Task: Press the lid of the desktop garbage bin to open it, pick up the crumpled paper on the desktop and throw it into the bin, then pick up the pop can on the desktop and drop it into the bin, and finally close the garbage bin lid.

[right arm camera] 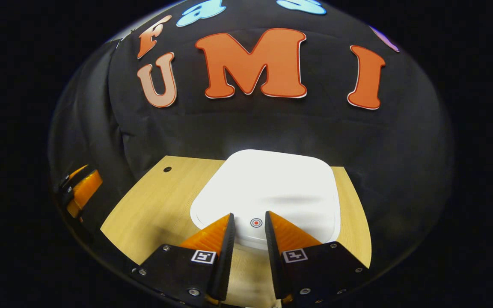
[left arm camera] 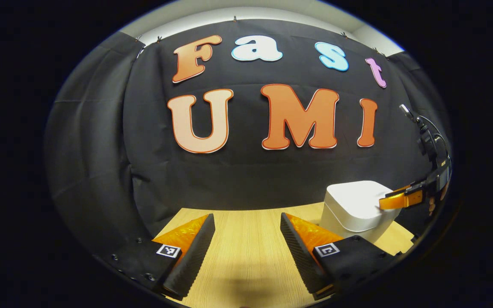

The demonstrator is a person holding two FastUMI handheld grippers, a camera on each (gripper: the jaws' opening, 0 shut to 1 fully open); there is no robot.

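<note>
- Bin (right arm camera: 268, 188), white with rounded corners, is seen standing on the wooden desk (right arm camera: 152, 209), lid down, directly ahead of the right hand-held gripper (right arm camera: 248, 224).
- Right hand-held gripper is held just above the lid's near edge; its fingers are set a narrow gap apart with nothing between them, and a small round target mark (right arm camera: 256, 222) on the lid is framed in that gap.
- Left hand-held gripper (left arm camera: 247, 226) is spread wide over bare desk, nothing held.
- In the left gripper view, the bin (left arm camera: 353, 209) is placed ahead and to that gripper's right, with the right hand-held gripper (left arm camera: 394, 202) reaching over its lid.
</note>
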